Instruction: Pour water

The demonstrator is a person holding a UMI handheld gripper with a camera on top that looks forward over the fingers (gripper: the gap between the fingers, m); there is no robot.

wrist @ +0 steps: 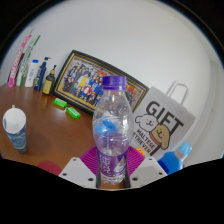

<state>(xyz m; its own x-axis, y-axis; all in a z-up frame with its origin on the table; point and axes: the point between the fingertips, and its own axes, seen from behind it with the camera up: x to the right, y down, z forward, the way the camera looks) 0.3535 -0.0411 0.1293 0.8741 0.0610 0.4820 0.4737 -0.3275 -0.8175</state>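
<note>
My gripper [112,172] sits at bottom centre of the frame, fingers closed narrow on the bottle [112,128]. Both purple pads [96,163] press the bottle's lower body, one on each side, no gap visible. Bottle is upright, clear plastic, purple cap at top, purple-white label around the middle. It fills the centre of the frame, base hidden down between my fingers, cap reaching up to mid-frame. Cannot tell the water level inside.

Wooden table [40,125] spreads across left and centre. At left of frame, well apart from the bottle, a cup [14,128] stands upright with a white lid or top and a blue band. Upper left: a row of small bottles and tubes [32,72] against the wall. Just right of them a framed picture [88,80] leans back, tilted, behind the bottle. Two green bits [66,107] lie on the table in front of the frame, left of the bottle.

Right of the bottle, a white gift bag [165,118] with "GIFT" printed in black and a cartoon figure; it stands beyond my right finger. Lower right, just beside that finger, a blue item [178,156], partly cut off, cannot tell what it is.
</note>
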